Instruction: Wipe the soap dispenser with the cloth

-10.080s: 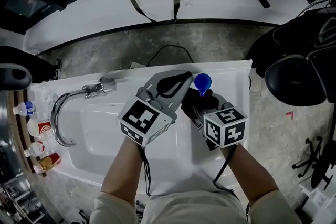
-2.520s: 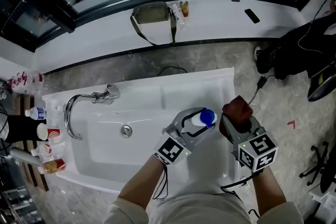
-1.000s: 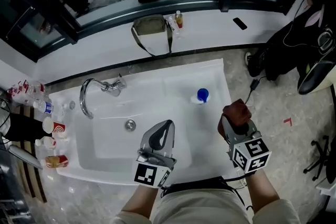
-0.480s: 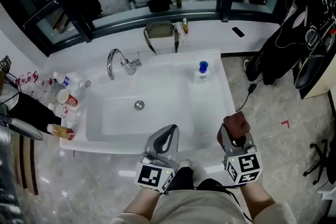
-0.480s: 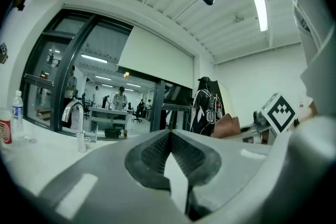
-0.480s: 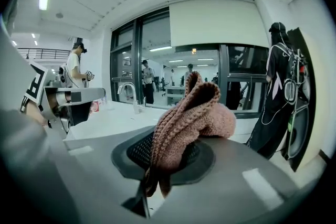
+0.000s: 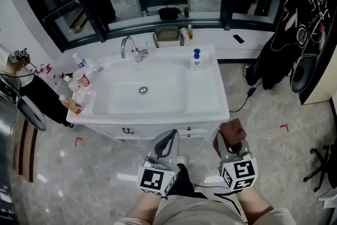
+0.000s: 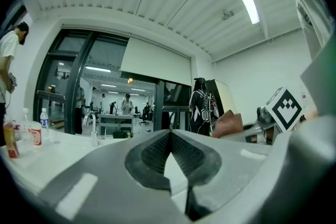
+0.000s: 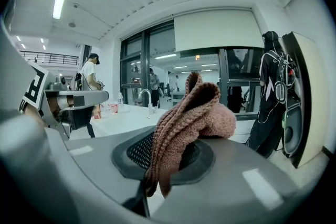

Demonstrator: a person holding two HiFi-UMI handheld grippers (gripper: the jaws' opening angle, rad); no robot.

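— Speckled grey floor in the head view, with a white washstand [image 7: 209,103] well ahead of the person. Where is the soap dispenser [image 7: 196,59]?
— It stands upright on the stand's back right corner, blue cap up, to the right of the faucet [image 7: 129,48]. Both tools hang low by the person's body, well apart from it. As a judgement, nothing is being wiped at this moment because the reach is too long.
— Left gripper view?
— Left gripper [image 8: 169,138] is pressed together with its pads meeting and nothing between them. It points level across the room. It is probably kept free to steady the bottle.
— Right gripper view?
— Right gripper [image 9: 167,153] pinches the cloth [image 9: 195,113], a brownish knit bunched above the jaws, with one fold trailing down between them. The bunch sits forward of the tips, so it would meet the bottle first, which is likely the reason for the hold.
— Next?
— The person needs to step closer before any contact. Whether the wiping is done cannot be told.
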